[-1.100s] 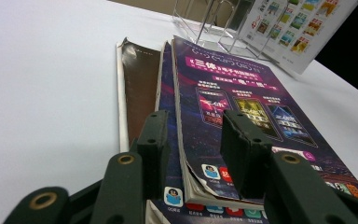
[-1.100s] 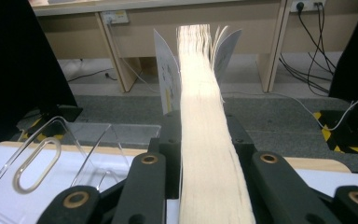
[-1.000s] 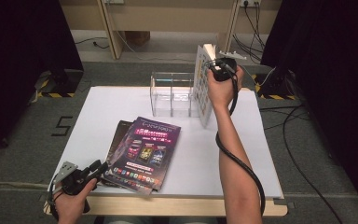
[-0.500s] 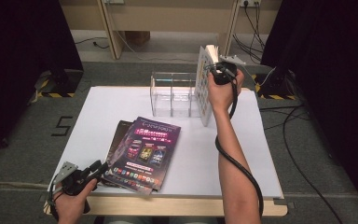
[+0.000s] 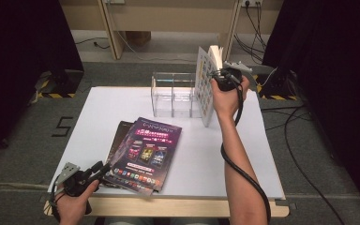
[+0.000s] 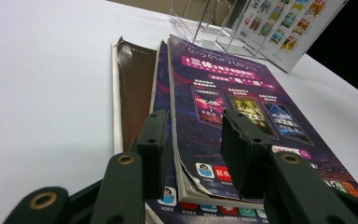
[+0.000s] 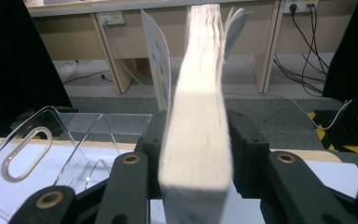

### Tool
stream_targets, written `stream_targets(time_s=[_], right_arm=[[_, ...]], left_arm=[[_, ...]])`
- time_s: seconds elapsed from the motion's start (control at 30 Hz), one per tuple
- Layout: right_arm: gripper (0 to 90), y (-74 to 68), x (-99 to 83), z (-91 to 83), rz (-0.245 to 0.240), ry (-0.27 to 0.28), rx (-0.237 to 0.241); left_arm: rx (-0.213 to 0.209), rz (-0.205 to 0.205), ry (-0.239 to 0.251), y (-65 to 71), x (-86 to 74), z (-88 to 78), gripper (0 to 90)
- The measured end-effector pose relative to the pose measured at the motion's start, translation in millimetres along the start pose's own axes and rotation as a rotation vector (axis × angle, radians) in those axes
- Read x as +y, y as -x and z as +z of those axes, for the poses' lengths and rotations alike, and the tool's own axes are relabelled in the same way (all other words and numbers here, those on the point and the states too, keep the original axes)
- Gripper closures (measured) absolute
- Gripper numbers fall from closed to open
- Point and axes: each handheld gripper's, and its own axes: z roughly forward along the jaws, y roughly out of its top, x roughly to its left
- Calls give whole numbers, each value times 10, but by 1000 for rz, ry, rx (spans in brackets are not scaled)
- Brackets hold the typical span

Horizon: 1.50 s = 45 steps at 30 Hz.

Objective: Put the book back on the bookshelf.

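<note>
Glossy paper covers are shining on the magazines (image 5: 145,154); the book (image 7: 198,116) is showing rough matt page edges beside the clear smooth plastic rack (image 5: 173,93)

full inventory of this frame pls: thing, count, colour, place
Table: one, white top with a wood front edge, centre.
Clear rack: one, see-through plastic with several slots, back middle of the table.
Magazines: a stack of about three, purple and dark covers, flat on the table near the front left.
Thick book: one, white cover with small coloured pictures, upright at the right end of the rack.
Left tool: one, black, jaws open around the near corner of the magazines, not pressing.
Right tool: one, black, jaws have just been opening, the book's page block between them.
Forearms: two, bare, entering from the bottom.
</note>
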Motion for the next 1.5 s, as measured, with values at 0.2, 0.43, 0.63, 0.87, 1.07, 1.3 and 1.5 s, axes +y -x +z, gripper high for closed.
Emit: stream_targets(time_s=[0.2,0.43,0.63,0.87,1.07,1.3,1.5], right_arm=[[640,-3,-55,-98,-19,-5,2],[636,25,-106,-191,2,-14,13],[629,44,-137,-203,26,-18,23],[733,9,-121,-191,13,-30,11],[702,21,-134,-204,17,-24,21],[657,36,-178,-271,21,-17,25],[664,45,-239,-212,18,-47,30]], left_arm=[[11,13,12,11,7,-6,609],[6,18,6,27,-1,1,606],[7,17,7,25,-2,-1,607],[9,14,7,20,-1,3,608],[6,19,8,34,3,10,608],[-2,23,5,52,13,44,607],[-15,29,5,71,36,93,607]])
